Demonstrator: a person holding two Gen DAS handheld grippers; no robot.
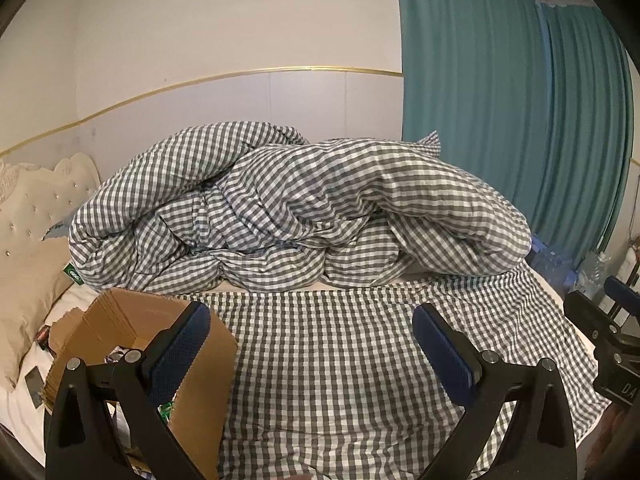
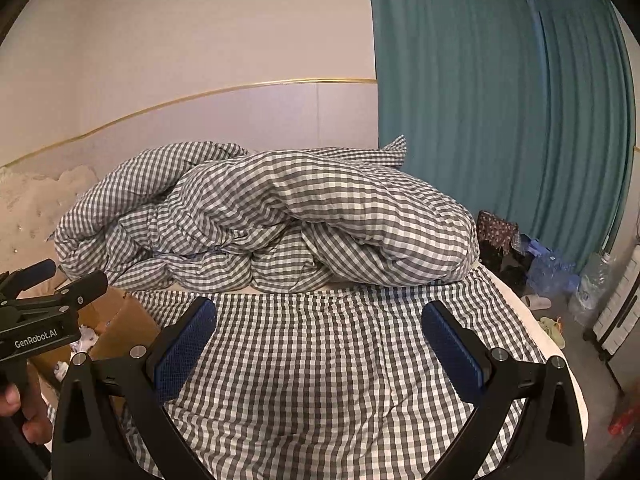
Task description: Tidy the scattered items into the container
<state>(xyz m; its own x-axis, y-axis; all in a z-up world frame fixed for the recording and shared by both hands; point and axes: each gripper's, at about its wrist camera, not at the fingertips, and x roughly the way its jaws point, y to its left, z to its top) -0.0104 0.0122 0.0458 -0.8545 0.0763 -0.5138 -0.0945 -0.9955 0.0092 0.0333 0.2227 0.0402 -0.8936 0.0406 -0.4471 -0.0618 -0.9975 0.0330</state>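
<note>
An open cardboard box (image 1: 120, 320) stands on the left side of the bed, and its brown wall (image 2: 124, 320) also shows in the right wrist view. Crumpled white paper (image 2: 86, 338) and small packets lie inside it. A dark packet (image 1: 42, 336) and a grey card (image 1: 34, 380) lie on the white sheet left of the box. My left gripper (image 1: 312, 344) is open and empty, its left finger over the box's near corner. My right gripper (image 2: 320, 344) is open and empty above the checked sheet (image 2: 320, 380). A hand (image 2: 16, 400) holds the left gripper (image 2: 68, 276).
A bunched grey-and-white checked duvet (image 1: 300, 208) fills the far half of the bed. A tufted cream headboard (image 1: 36, 216) is at the left and teal curtains (image 1: 500, 100) at the right. A dark bag (image 2: 496, 236), plastic bottles (image 2: 552, 272) and slippers (image 2: 552, 328) sit on the floor right of the bed.
</note>
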